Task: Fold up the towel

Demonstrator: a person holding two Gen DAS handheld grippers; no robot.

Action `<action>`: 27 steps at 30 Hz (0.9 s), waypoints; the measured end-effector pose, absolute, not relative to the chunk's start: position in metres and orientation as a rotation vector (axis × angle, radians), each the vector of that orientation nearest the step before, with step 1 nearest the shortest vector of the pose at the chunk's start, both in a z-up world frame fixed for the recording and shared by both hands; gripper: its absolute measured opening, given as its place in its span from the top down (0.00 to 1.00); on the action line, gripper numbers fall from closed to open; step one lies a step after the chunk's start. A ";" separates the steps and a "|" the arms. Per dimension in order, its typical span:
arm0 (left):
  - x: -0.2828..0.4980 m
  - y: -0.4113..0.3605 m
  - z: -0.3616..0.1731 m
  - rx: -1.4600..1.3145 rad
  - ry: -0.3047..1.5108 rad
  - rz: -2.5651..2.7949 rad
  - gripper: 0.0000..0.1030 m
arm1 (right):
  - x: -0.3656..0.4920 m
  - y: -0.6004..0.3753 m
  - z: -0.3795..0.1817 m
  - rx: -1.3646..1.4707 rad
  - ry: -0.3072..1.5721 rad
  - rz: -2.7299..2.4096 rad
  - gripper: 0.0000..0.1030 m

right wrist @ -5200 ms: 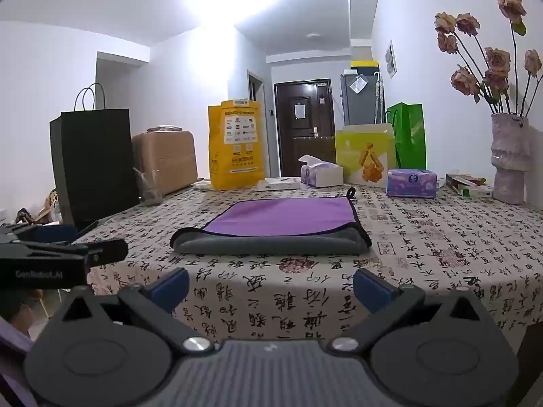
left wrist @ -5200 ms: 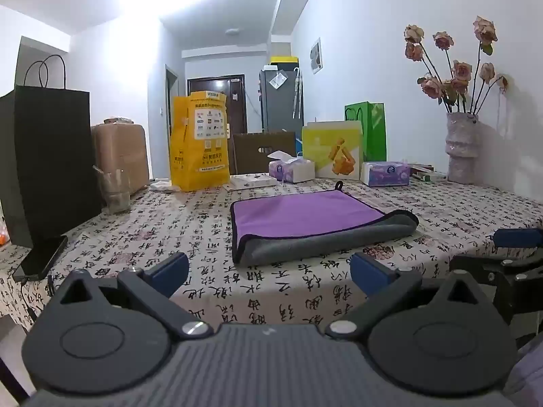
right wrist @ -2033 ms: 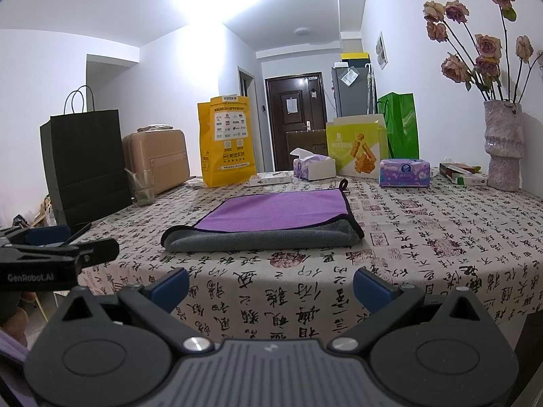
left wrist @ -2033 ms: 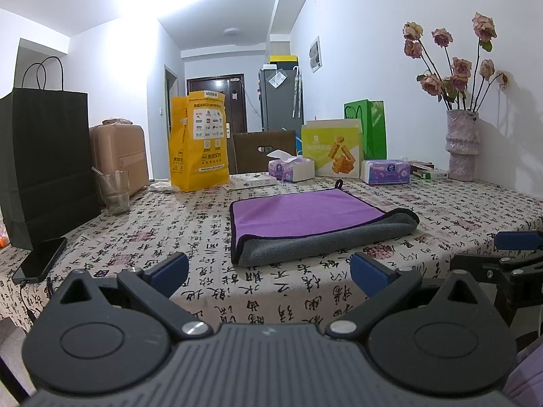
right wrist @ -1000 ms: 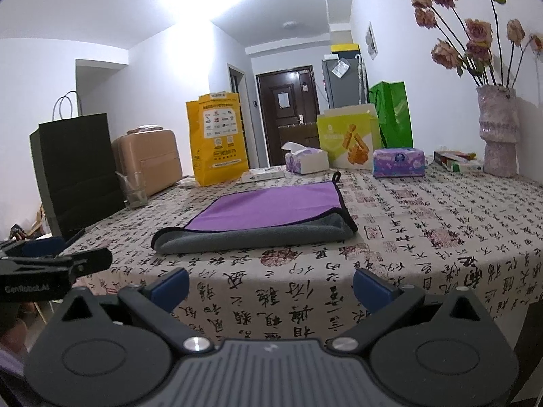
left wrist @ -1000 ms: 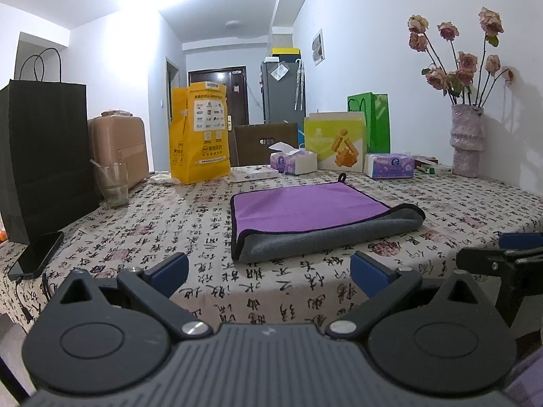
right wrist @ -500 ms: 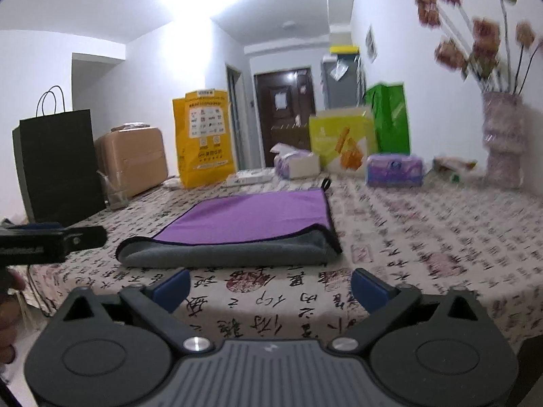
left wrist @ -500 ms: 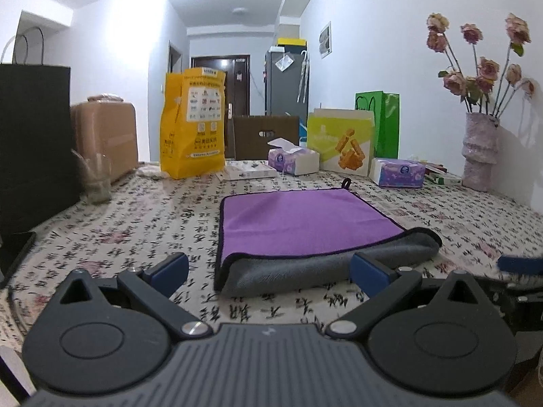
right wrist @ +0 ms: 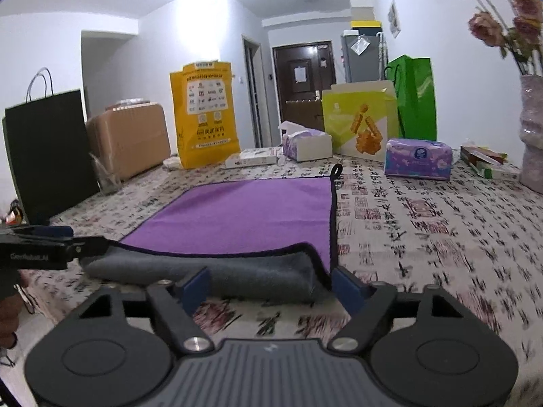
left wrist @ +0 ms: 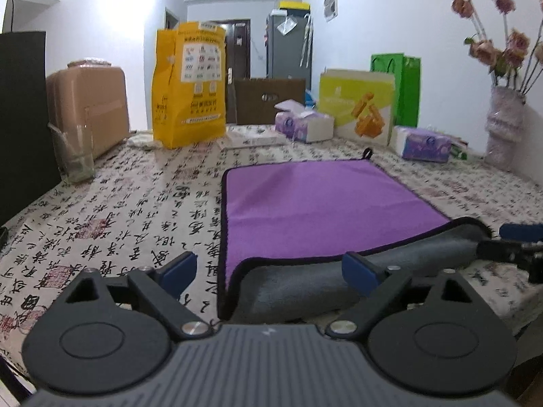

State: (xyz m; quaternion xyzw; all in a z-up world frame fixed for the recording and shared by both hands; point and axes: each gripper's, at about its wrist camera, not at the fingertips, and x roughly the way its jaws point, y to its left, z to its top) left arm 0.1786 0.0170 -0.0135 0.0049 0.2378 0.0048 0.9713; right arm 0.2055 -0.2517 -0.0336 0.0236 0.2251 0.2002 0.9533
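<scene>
Where both grippers' fingers gape, towel flat, loop far.

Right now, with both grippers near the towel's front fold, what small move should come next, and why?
Probably ease both forward and shut on the near corners. The left gripper and right gripper are open, each straddling a front corner of the towel, which lies untouched on the table.

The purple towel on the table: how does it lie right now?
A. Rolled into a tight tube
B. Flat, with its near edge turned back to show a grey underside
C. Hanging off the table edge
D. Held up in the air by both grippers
B: the towel lies flat on the tablecloth, and its near edge curls back as a grey band.
</scene>
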 end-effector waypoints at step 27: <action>0.193 0.033 -0.028 0.002 0.605 -0.056 0.70 | 0.256 -0.254 -0.049 -0.041 0.556 0.472 0.74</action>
